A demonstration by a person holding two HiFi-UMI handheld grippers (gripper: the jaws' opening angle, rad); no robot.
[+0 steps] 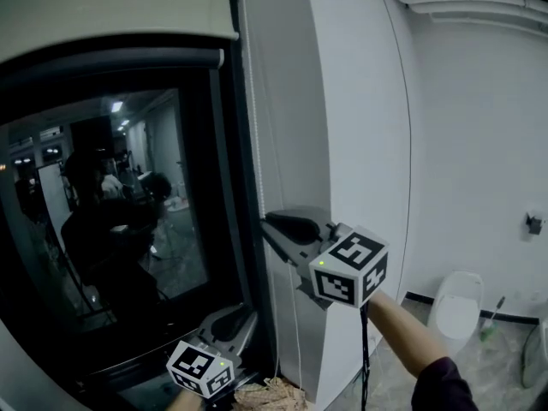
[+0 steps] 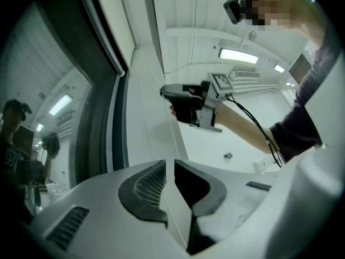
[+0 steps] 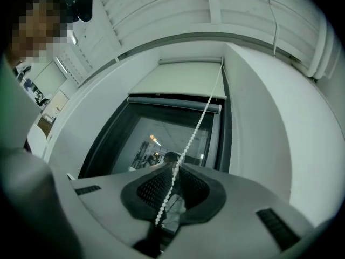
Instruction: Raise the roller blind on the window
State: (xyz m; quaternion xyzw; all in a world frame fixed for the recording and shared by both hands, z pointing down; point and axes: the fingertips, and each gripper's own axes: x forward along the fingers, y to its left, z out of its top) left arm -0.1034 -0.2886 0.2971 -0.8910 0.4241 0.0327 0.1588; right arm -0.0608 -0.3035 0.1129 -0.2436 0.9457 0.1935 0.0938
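Observation:
The cream roller blind (image 1: pixel 111 7) is rolled high over the dark window glass (image 1: pixel 171 187); in the right gripper view the blind (image 3: pixel 183 80) ends in a grey bottom bar (image 3: pixel 172 102). A white bead chain (image 1: pixel 254 144) hangs along the right side of the frame. My right gripper (image 1: pixel 267 223) is shut on this chain, which runs up from between its pads (image 3: pixel 175 169) to the blind's top corner as a beaded line (image 3: pixel 197 125). Lower down, my left gripper (image 1: pixel 244 313) is shut on the same chain (image 2: pixel 173 131), which passes thinly between its jaws (image 2: pixel 173 163). The right gripper (image 2: pixel 164 93) shows above it.
A white wall pier (image 1: pixel 342 101) stands right beside the chain. A white bin-like object (image 1: pixel 458 311) and a brush (image 1: pixel 490 319) sit on the floor at the right. Crumpled brown paper (image 1: pixel 270 394) lies below the window. The glass reflects a person (image 1: pixel 111 229).

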